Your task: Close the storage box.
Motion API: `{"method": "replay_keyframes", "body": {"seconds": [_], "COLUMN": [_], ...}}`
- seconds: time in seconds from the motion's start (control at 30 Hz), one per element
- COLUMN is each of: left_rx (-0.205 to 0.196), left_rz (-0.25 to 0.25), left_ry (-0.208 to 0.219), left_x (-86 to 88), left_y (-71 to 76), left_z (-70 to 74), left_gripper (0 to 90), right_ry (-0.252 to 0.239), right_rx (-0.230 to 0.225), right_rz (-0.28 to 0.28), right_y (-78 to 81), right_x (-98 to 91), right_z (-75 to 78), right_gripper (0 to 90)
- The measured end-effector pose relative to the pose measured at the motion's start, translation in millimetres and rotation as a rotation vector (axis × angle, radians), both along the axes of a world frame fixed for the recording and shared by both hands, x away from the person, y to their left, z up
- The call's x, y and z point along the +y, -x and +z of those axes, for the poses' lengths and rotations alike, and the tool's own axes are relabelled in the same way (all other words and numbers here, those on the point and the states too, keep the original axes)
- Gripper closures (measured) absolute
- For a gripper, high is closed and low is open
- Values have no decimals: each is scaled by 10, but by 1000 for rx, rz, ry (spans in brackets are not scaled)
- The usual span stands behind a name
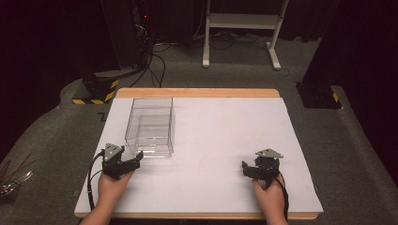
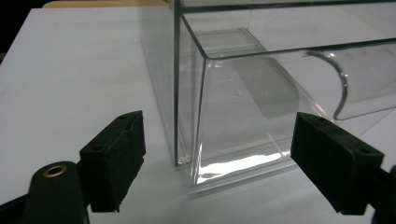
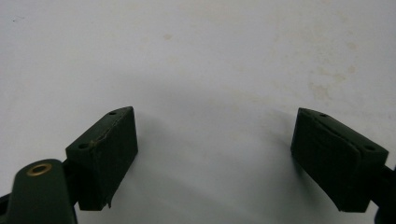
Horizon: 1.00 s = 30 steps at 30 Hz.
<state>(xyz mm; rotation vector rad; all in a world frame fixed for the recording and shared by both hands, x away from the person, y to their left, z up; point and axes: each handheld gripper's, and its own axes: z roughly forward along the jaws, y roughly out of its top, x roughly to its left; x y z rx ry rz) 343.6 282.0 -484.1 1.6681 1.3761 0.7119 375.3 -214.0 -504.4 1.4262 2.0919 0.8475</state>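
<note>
The person's two hands come in at the bottom edge of the high view, the left hand (image 1: 109, 187) and the right hand (image 1: 271, 199), each gripping a pair of black tongs low over the desk (image 1: 220, 136). That desk is the largest thing here: a white sheet covers nearly all of its top, and a strip of pale wood shows along its far edge.

Next in size is the clear plastic box (image 1: 150, 126), open-topped and empty, standing upright on the left half of the desk. In the left gripper view its near corner (image 2: 196, 140) rises between the two jaws but farther out, with a curved cut-out in the wall to the right.

The left tongs (image 1: 133, 161) sit just beside the box's near end, pointing toward it. Their jaws are spread wide, pinching nothing and clear of the box wall.

The right tongs (image 1: 248, 169) are well apart from the box, on the right half of the desk. Their jaws are spread too, with bare white sheet between them in the right gripper view.
</note>
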Motion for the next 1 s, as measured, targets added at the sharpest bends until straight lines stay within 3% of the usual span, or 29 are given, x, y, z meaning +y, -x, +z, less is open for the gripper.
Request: {"method": "replay_keyframes", "body": {"seconds": [1.0], "left_rx": [-17], "left_rz": [54], "left_ry": [68], "left_x": [98], "left_y": [-252], "left_z": [-66], "left_gripper": [282], "right_ry": [1], "right_rx": [1], "right_rz": [0], "right_y": [-1], "right_x": [0], "right_z": [0], "right_gripper": [145]}}
